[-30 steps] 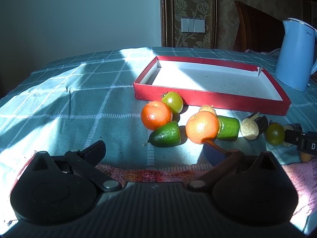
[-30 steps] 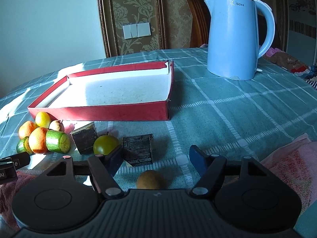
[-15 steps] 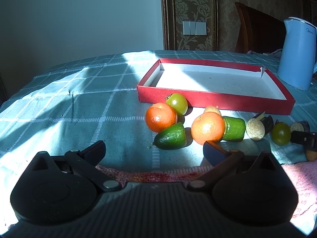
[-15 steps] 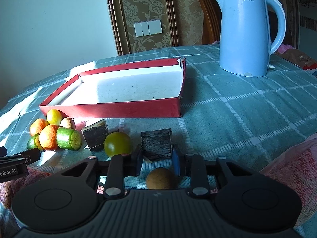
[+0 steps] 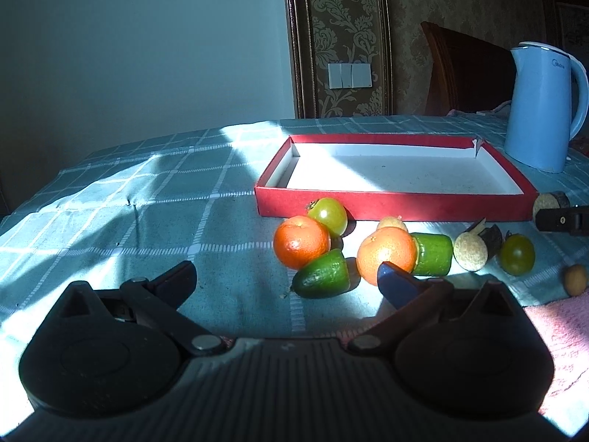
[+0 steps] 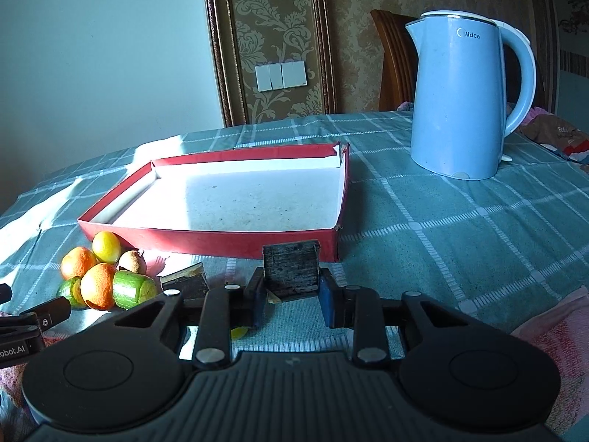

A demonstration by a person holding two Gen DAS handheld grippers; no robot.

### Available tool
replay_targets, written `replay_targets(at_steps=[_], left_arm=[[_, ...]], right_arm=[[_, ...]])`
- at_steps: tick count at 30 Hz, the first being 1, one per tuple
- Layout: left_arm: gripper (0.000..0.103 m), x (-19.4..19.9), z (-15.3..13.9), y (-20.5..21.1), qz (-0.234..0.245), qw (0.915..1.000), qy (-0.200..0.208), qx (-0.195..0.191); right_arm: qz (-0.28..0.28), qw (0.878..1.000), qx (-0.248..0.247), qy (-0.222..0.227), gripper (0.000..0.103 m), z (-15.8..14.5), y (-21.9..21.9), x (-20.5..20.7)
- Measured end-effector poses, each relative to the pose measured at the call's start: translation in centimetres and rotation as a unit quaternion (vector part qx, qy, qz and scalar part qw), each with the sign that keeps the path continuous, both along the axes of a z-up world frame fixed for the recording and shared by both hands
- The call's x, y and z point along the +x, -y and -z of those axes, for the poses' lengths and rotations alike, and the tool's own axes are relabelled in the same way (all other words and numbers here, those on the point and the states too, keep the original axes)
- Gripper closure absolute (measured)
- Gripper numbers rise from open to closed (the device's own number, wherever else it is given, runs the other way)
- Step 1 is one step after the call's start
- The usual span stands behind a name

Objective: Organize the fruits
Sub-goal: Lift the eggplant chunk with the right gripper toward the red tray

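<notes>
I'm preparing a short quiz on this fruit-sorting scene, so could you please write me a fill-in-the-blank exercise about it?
1. The right hand-held gripper is shut on a dark ____.
2. The red tray holds ____ fruit at this moment.
3. The kettle standing beyond the tray is coloured ____.
4. The left hand-held gripper has its jaws ____.

Missing words: block; no; blue; open

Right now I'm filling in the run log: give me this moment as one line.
right hand-held gripper: shut on dark block, lifted | left hand-held gripper: open, idle | red tray: empty
</notes>
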State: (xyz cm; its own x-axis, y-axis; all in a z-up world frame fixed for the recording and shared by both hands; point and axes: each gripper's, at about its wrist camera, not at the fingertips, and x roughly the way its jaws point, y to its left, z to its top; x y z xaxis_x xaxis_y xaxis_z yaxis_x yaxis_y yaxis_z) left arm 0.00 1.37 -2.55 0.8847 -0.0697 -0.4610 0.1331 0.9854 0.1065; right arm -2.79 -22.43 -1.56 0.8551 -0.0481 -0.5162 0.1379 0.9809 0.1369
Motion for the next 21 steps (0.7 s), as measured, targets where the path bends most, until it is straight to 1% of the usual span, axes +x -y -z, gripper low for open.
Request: replay_targets(at_steps=[3,6,10,11,14,17,19,21], left_arm=[[0.000,0.9,0.1,0.4,-0.003,0.9999,-0.009,0.011],[0.000,1.7,0.2,0.1,-0.002,0.9998,-0.018,-0.002],[0.000,2.3,0.2,-0.3,-0.002,0.9998,-0.016,-0.010],[0.001,2.4,0.2,-0.6,0.005,0.9997,-0.018,-0.015],[0.010,2.3,0.2,-1.3,0.039,0.9986,-0.024,-0.026],[0.013,2.5,0.5,-1.5,0.041,0.9985,-0.027,-0.022],[0.013,2.4,0.5,-1.3,0.046,0.9984,-0.024,-0.022],[0.012,2.3,0.4,-0.8,0.045,0.9989,-0.014,-0.004]], right_arm=[[-0.001,1.000,-0.001,-0.001,0.074,0.0,0.1,0.3],[-0.001,1.000,0.004,-0.002,0.074,-0.1,0.3,0.6],[-0.004,1.000,0.000,-0.001,0.074,0.0,0.1,1.1],[-0.005,1.000,-0.002,-0.001,0.074,0.0,0.1,1.2],[-0.007,1.000,-0.004,-0.002,0.074,-0.1,0.1,1.8],[-0.008,1.000,-0.009,0.001,0.074,-0.4,0.1,2.4],[-0.010,1.000,-0.011,0.002,0.074,-0.6,0.1,3.0],[-0.012,1.000,-0.011,0.002,0.074,-0.8,0.0,3.6]])
